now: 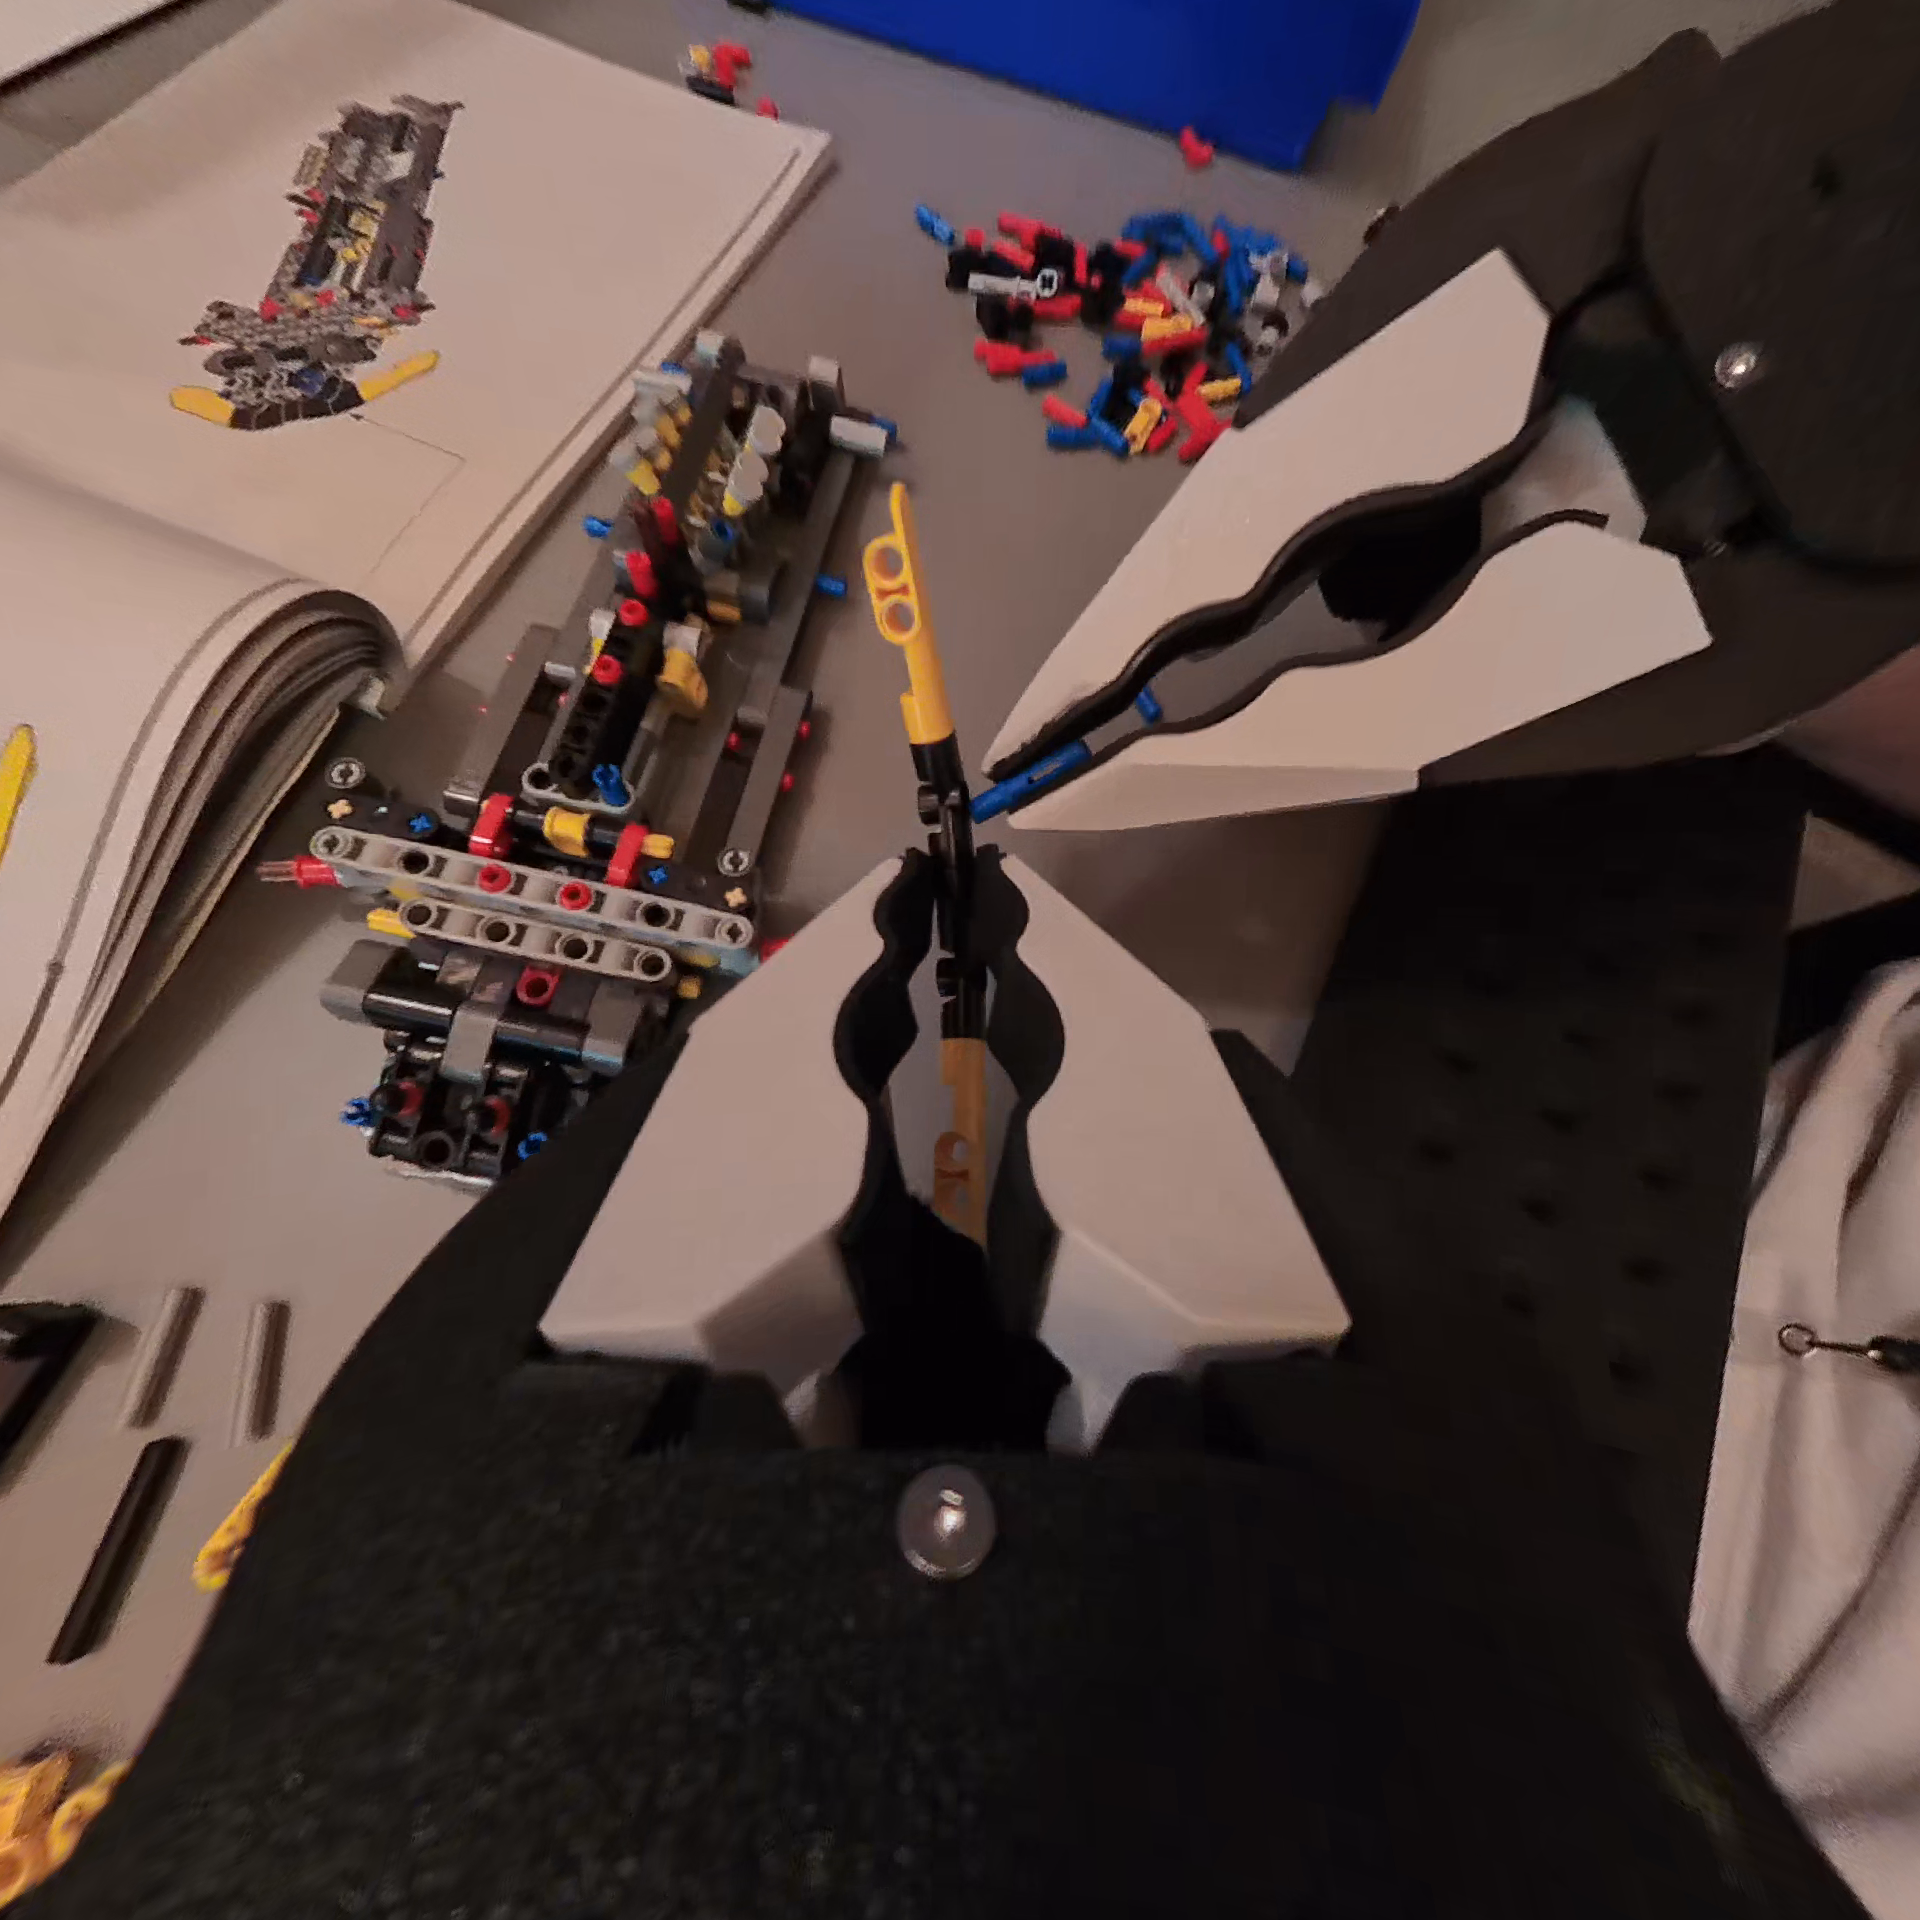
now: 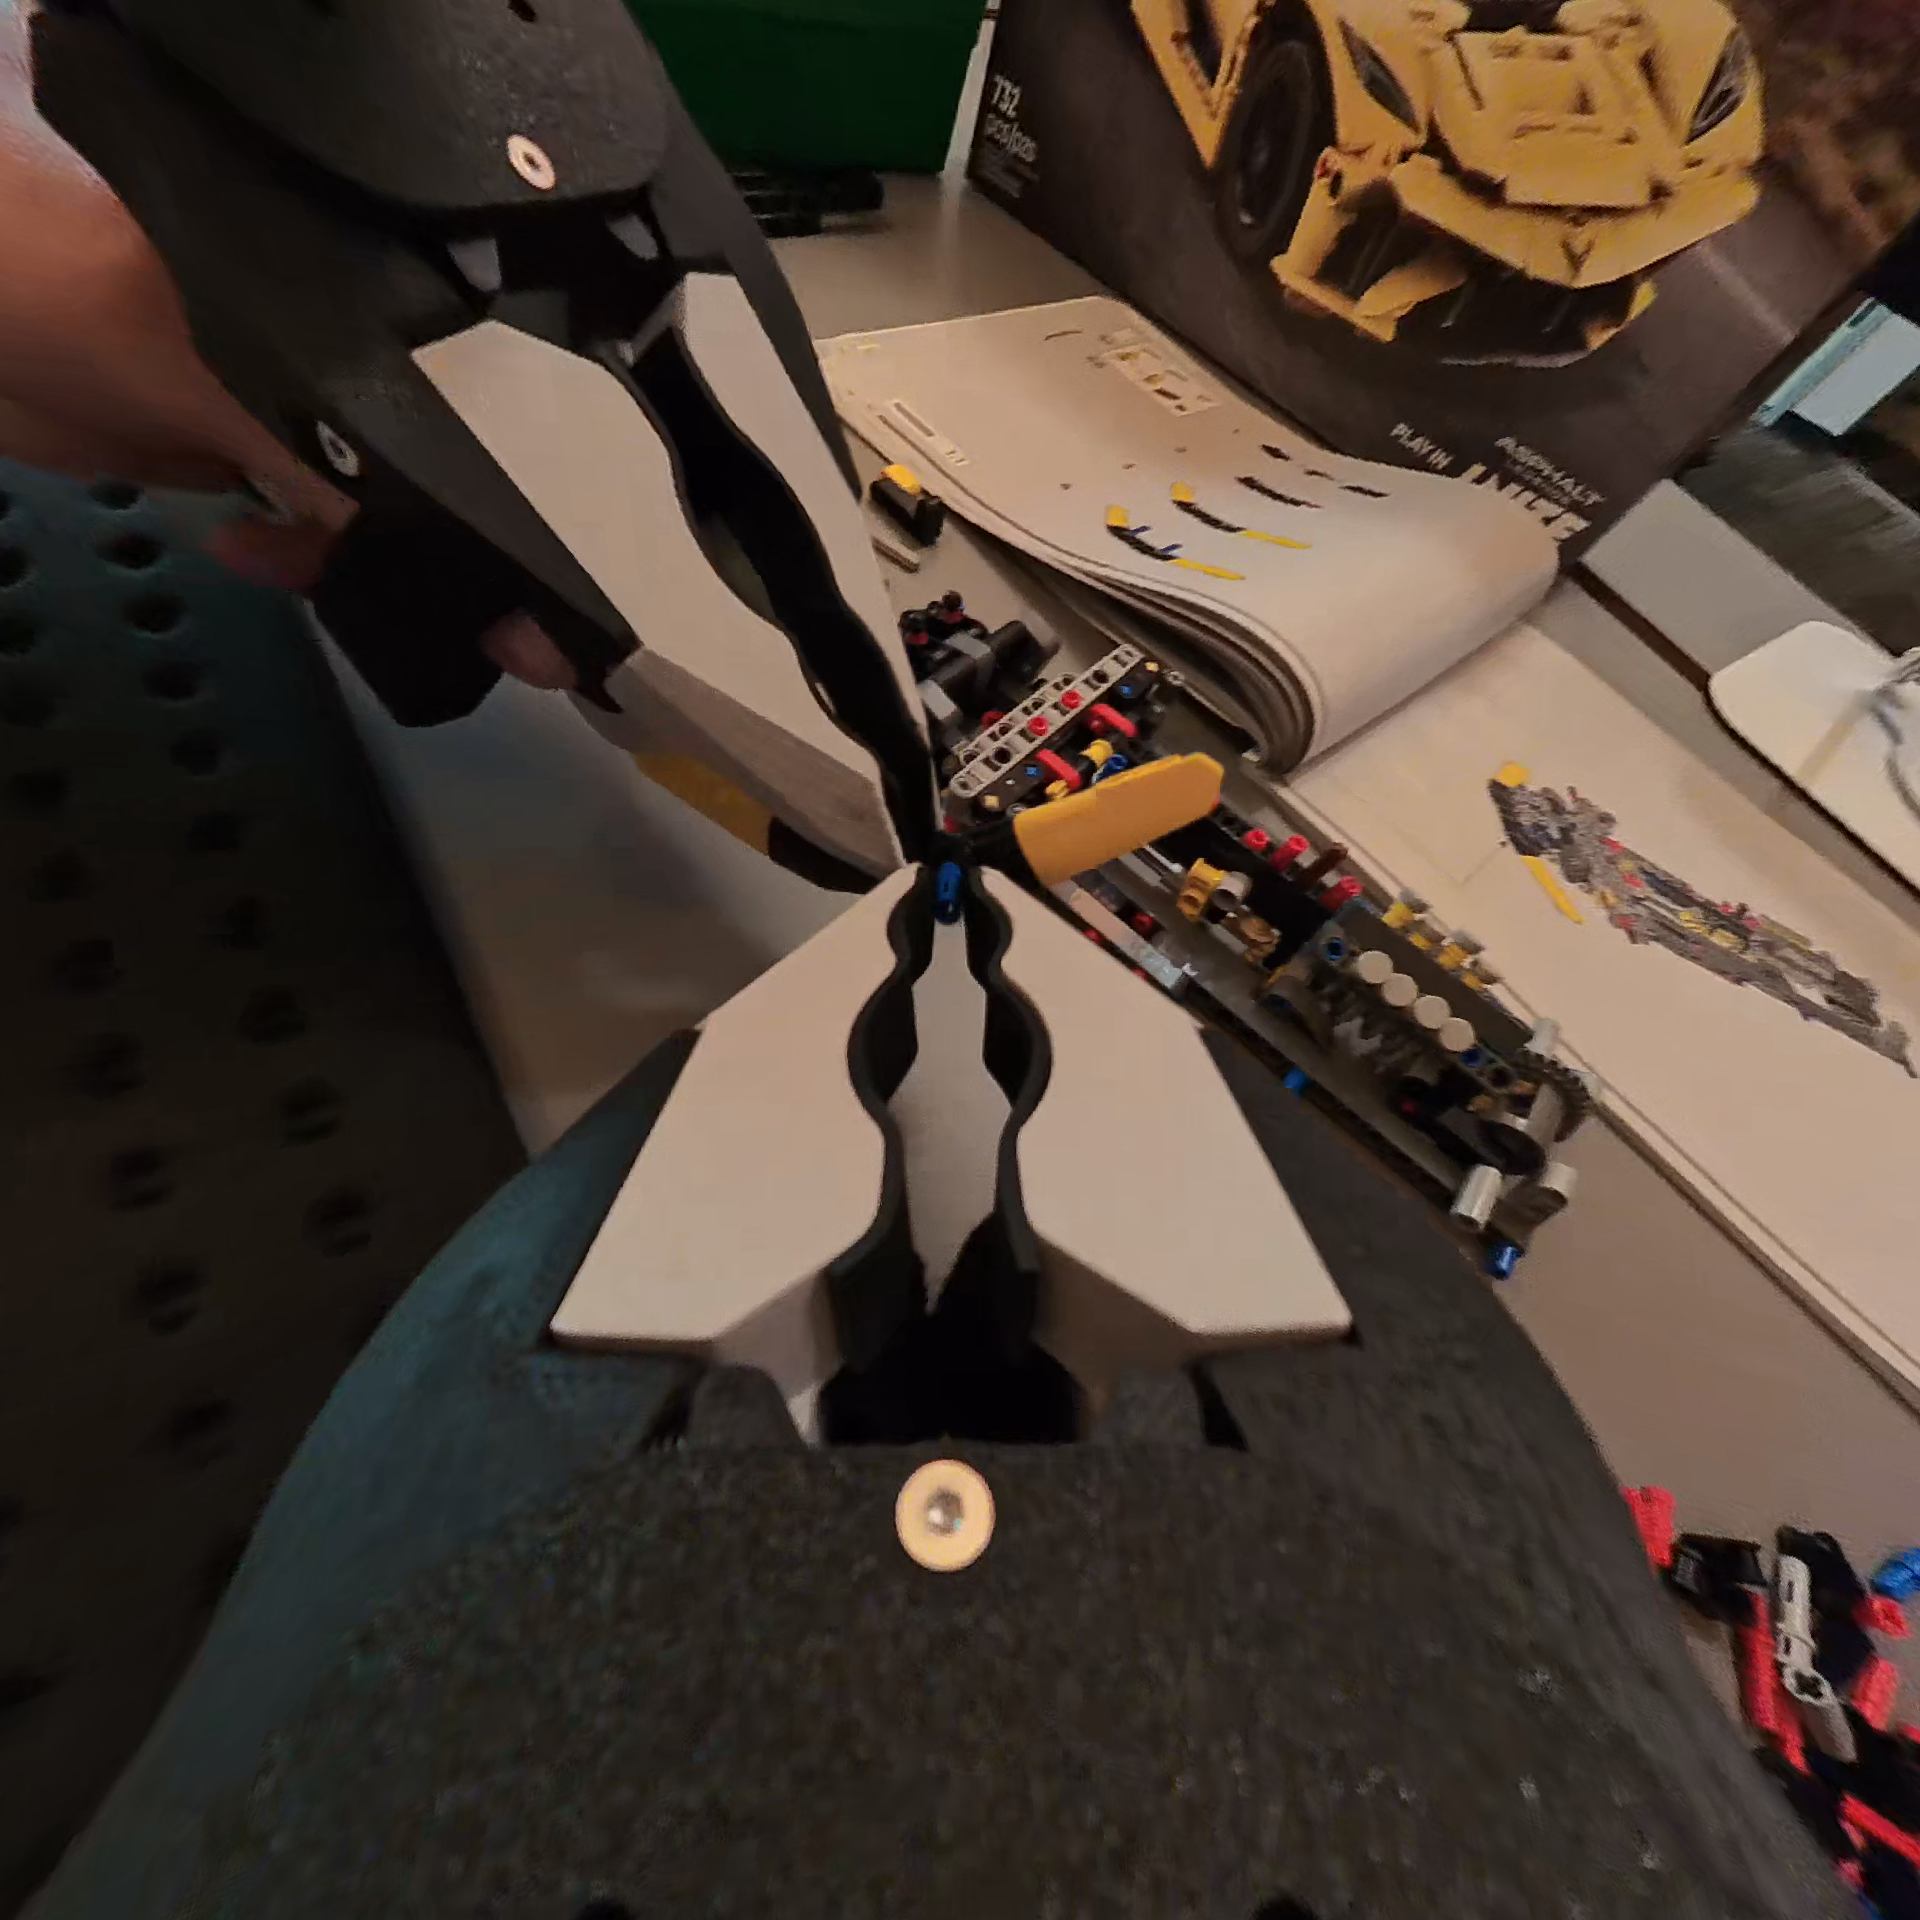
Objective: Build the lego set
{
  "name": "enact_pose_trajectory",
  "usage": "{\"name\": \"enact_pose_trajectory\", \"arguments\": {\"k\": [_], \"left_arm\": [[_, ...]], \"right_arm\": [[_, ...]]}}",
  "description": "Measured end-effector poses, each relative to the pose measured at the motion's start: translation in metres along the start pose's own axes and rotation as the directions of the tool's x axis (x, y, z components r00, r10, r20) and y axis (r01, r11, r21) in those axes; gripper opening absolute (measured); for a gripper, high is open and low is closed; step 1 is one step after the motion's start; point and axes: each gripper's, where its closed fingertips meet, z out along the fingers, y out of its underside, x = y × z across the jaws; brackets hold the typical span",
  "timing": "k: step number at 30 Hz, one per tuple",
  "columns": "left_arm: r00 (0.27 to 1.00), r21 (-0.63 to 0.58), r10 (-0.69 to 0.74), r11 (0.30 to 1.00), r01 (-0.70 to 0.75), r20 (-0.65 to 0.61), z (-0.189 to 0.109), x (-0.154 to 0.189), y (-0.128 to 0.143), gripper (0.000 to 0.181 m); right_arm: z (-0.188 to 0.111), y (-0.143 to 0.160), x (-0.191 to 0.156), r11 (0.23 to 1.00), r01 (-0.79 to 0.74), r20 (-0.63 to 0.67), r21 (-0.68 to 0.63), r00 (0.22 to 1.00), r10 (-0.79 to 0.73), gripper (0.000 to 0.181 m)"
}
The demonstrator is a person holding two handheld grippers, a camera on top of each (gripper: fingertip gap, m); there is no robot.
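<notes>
My left gripper [image 1: 951,862] is shut on a slim yellow and black piece [image 1: 902,613], which sticks out past its tips above the table. My right gripper [image 2: 948,881] is shut on a small blue pin [image 2: 947,894]. In the left wrist view the right gripper [image 1: 997,795] comes in from the right, and its blue pin [image 1: 1013,795] points at the black middle of the held piece. In the right wrist view the left gripper [image 2: 920,831] comes from the upper left with the yellow piece [image 2: 1117,816]. The partly built car chassis [image 1: 603,779] lies on the table, also seen in the right wrist view [image 2: 1299,966].
An open instruction book [image 1: 312,364] lies left of the chassis, also in the right wrist view [image 2: 1195,540]. A pile of loose red, blue and black pins [image 1: 1132,312] lies at the back right. The set's box [image 2: 1403,208] stands behind the book. A blue bin [image 1: 1122,62] stands at the far edge. The grippers are tip to tip, or close to it.
</notes>
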Motion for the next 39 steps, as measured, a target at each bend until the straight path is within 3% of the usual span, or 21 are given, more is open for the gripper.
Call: {"name": "enact_pose_trajectory", "arguments": {"k": [9,17,29,39], "left_arm": [[0.993,0.147,-0.092,0.984,0.101,-0.068,0.004,0.002,-0.018,0.006],[0.973,0.174,-0.15,0.968,0.18,-0.173,0.005,0.008,-0.021,0.006],[0.938,0.266,-0.198,0.924,0.275,-0.284,-0.006,0.011,-0.033,0.006],[0.906,0.276,-0.251,0.894,0.352,-0.34,-0.009,0.007,-0.035,0.006]], "right_arm": [[-0.008,-0.009,0.016,0.998,0.005,-0.086,0.056,0.996,0.0,0.005],[-0.01,-0.015,0.016,0.995,0.071,-0.13,0.075,0.99,-0.061,0.004],[-0.018,-0.026,0.018,0.976,-0.065,-0.017,0.208,0.997,0.07,0.004],[-0.016,-0.027,0.02,0.964,0.146,-0.127,0.22,0.985,-0.12,0.004]]}}
